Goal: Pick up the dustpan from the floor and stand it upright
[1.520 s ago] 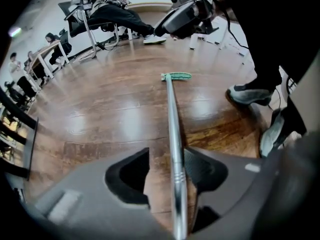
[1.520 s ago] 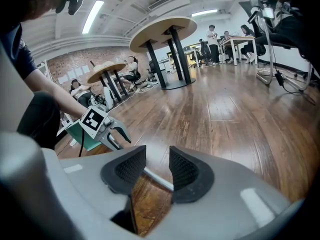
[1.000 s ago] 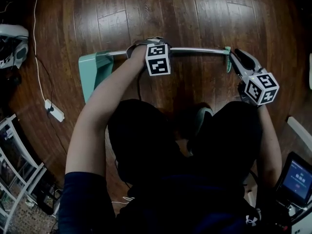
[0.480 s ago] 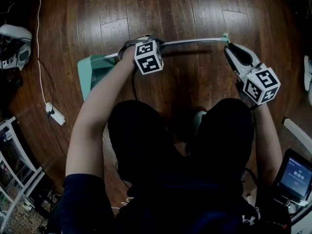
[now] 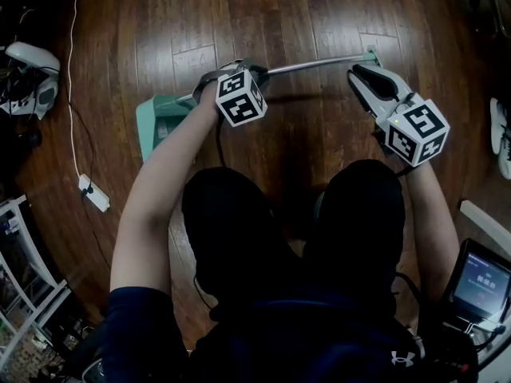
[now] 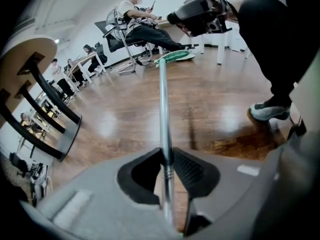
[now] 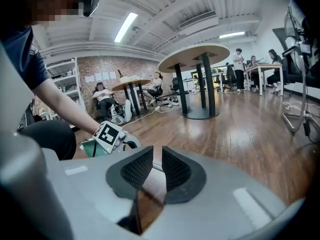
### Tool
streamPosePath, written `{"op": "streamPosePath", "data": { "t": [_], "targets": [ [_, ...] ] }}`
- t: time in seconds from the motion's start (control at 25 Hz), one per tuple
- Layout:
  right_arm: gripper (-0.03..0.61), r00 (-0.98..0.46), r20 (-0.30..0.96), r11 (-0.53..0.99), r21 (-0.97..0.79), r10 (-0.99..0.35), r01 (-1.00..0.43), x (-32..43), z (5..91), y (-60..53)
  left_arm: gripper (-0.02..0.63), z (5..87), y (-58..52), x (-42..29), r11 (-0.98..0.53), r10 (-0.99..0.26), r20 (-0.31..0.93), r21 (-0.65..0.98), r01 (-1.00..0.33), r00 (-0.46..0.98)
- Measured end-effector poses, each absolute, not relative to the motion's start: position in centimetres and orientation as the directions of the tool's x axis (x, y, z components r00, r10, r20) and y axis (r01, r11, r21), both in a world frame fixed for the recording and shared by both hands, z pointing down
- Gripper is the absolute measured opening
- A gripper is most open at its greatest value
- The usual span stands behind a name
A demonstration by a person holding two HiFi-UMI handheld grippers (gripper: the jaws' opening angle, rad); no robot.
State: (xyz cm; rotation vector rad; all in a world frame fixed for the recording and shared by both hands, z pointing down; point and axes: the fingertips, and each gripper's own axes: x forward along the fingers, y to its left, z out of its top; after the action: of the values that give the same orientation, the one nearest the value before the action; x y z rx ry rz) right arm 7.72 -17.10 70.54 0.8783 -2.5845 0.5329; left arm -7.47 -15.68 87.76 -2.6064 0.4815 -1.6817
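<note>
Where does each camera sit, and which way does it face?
Head view: on the head, facing steeply down at the floor; arms, legs, left tool, right tool.
Left gripper view: on that tool, along the dustpan handle its jaws clamp; a leg.
Right gripper view: on that tool, across the floor; jaws slightly apart, just closing, nothing visibly pinched; a forearm.
Shared: each gripper view shows the other tool.

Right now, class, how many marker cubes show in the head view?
2: one cube on the left gripper gripping the dustpan pole, one on the right gripper.
</note>
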Motion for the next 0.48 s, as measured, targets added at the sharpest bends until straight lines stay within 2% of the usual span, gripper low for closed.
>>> {"op": "streamPosePath", "data": {
  "t": [0.24,0.48],
  "targets": [
    [0.048,-0.769,0.405,0.746,-0.255,-0.495,-0.615,5.6,69.3,-18.1,0.083,85.5,-17.9,-7.9,-0.932,-0.312,0.858,-0.192,-0.308,0.409],
    [0.048,-0.777,0.420,0.803,-0.163,-0.469,-0.573,2.6,68.1,-18.1,0.083,81.9,-20.4,-8.0,-0.888,-0.411,0.804,-0.246,-0.389,0.429]
  ]
}}
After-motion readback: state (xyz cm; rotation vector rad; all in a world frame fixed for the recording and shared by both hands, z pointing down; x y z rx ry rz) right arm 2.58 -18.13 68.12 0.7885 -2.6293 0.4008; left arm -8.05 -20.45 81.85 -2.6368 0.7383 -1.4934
